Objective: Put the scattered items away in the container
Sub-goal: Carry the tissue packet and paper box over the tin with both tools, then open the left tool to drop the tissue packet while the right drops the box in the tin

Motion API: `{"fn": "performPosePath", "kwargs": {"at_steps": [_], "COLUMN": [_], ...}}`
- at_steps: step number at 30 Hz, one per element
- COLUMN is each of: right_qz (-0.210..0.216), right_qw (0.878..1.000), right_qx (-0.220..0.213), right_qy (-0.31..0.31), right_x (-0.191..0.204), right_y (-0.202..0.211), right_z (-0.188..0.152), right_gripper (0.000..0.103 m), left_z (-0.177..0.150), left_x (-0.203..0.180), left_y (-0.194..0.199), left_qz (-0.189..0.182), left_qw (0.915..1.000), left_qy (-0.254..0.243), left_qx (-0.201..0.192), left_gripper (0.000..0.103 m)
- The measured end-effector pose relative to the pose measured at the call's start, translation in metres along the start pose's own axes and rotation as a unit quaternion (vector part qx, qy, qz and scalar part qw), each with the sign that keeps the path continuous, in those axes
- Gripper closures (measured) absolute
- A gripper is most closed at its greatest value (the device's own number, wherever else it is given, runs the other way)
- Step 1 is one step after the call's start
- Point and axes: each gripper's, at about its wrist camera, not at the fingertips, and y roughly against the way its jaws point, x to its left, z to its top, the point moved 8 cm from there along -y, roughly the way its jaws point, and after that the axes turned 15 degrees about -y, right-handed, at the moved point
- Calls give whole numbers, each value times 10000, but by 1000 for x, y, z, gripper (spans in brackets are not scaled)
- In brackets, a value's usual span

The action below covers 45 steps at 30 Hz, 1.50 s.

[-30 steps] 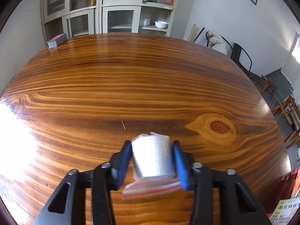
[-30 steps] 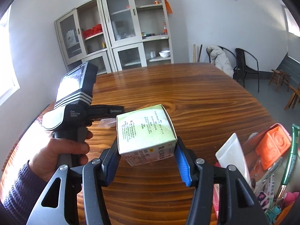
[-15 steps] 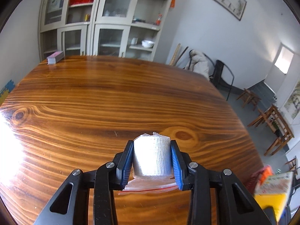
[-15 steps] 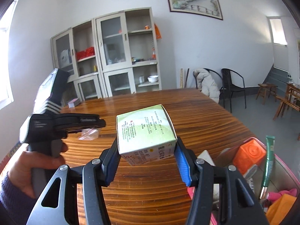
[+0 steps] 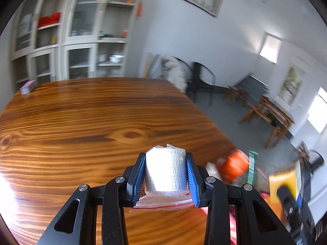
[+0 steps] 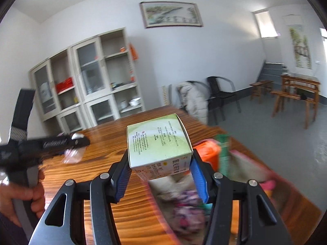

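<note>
The green-and-white carton (image 6: 158,143) clamped in the right hand-held gripper (image 6: 160,170) carries the only print worth noting. Its top face bears several short columns of small dark Chinese characters with one small red mark among them, all too fine to make out. On its front face, just between the blue pads, runs a line of larger Chinese characters beside a small round yellow emblem; I cannot read them. The left hand-held gripper (image 6: 80,141), off to the left, has a line of white lettering along its black body, smeared by motion and illegible.
</note>
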Motion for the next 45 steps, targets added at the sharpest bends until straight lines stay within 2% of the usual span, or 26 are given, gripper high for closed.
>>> {"fn": "performPosePath", "kwargs": {"at_steps": [4,9,14,15,17,18,19,20,22,31,33,37,39,45], "right_qz": [-356,-649,-742,-749,-744,-730,-716,-702,-650,-402,-367,-197,-133,-264], "right_qw": [9986,9953,9936,9935,9937,9939,9940,9942,9948,9982,9989,9994,9990,9988], "right_qx": [-330,-544,-582,-580,-556,-536,-521,-511,-485,-314,-168,177,270,123], "right_qy": [-193,-480,-629,-633,-634,-635,-635,-633,-621,-300,-235,-224,-319,-405], "right_x": [-38,-76,-94,-95,-95,-96,-96,-95,-93,-64,-59,-53,-53,-60], "right_y": [25,45,50,49,46,45,44,43,41,28,20,9,8,24], "right_z": [25,42,46,46,45,45,44,43,41,32,26,15,11,13], "right_gripper": [44,44,44,44,44,44,44,44,44,42,38,36,29,22], "left_z": [5,1,-3,-4,-6,-6,-6,-3,2,7,7,10,12,10], "left_x": [-44,-99,-137,-141,-146,-146,-143,-138,-127,-68,-60,-51,-49,-62], "left_y": [-1,-11,-23,-26,-29,-29,-26,-21,-12,11,15,25,28,30], "left_qz": [-378,-789,-925,-969,-1061,-1031,-933,-819,-621,-32,72,292,348,387], "left_qw": [9989,9952,9925,9919,9907,9911,9928,9946,9966,9997,9996,9988,9983,9965], "left_qy": [-286,-565,-755,-763,-758,-737,-686,-626,-544,-66,-58,-122,-211,-611], "left_qx": [-24,121,244,287,390,396,305,153,-50,-231,-249,-368,-410,-416], "left_gripper": [64,64,63,62,48,25,8,5,4,4,4,4,4,4]}}
